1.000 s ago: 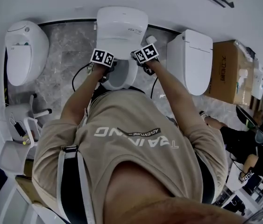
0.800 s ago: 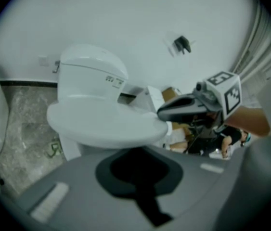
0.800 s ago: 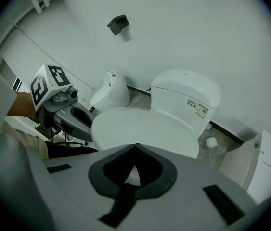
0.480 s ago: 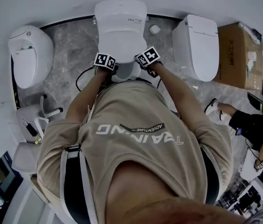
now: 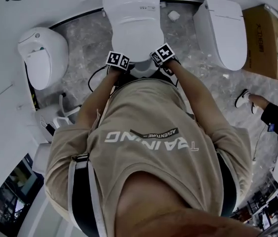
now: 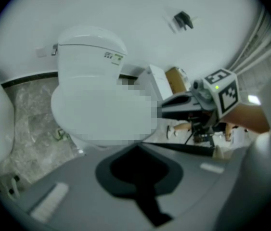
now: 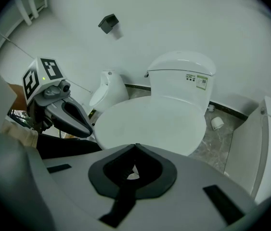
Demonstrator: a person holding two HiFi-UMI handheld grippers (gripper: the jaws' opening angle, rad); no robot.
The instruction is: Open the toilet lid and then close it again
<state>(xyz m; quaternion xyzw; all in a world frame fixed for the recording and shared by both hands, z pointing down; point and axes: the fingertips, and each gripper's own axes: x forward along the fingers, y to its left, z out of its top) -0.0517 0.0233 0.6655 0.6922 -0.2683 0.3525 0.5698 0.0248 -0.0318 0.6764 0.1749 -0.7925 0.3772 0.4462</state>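
1. Head view: toilet lid (image 5: pixel 133 31) is down, top centre; left claw (image 5: pixel 119 62) & right claw (image 5: pixel 162 55) near its front edge.
2. Left gripper view: jaws pressed together, nothing betw. them.
3. Right gripper view: jaws together, empty; lid just ahead.

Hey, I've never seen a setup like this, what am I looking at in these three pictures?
A person stands over a white toilet, holding a two-jaw tool in each hand. One picture comes from a camera on the person's head, looking down; the other two come from cameras riding on the left gripper and the right gripper. The patterned cubes are part of those tools. The toilet's lid lies down. Both pairs of jaws are shut and hold nothing. A second toilet stands at one side, a third toilet at the other.
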